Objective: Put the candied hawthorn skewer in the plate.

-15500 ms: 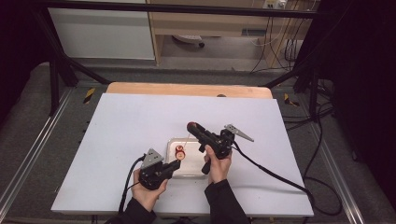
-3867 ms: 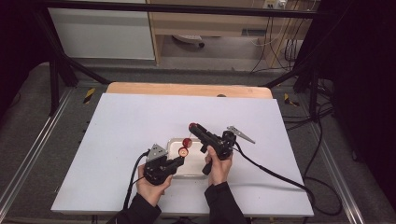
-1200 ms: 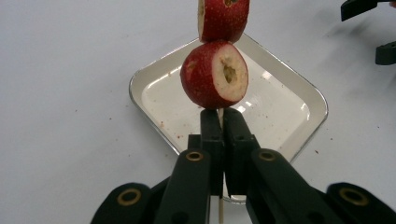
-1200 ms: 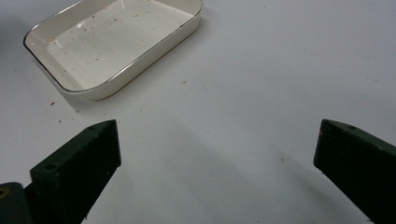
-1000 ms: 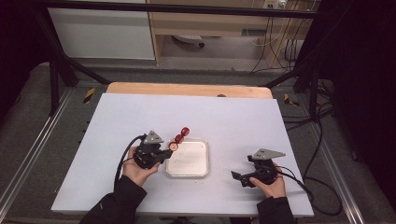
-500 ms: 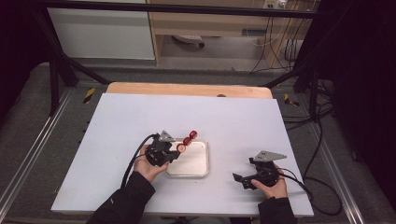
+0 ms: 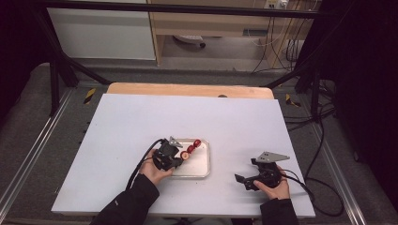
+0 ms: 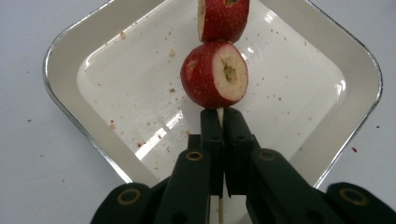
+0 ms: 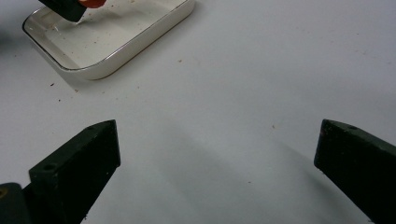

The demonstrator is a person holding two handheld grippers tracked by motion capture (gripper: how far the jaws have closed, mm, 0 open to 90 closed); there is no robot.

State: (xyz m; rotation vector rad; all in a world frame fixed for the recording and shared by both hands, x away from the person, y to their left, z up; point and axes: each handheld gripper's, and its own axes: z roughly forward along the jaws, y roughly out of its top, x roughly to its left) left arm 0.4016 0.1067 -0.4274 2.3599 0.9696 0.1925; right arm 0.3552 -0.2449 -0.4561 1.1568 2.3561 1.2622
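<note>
Here, cored red fruit [image 8: 214, 80] threaded on pale skewer [image 8: 220, 116].

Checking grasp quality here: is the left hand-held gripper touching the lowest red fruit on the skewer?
Cannot tell. In the left gripper view the left hand-held gripper clamps the skewer stick right beneath the fruit; no gap shows plainly.

A white table [image 7: 141, 122] carries 1 shallow white tray [image 7: 199, 169], with crumbs scattered around.
</note>
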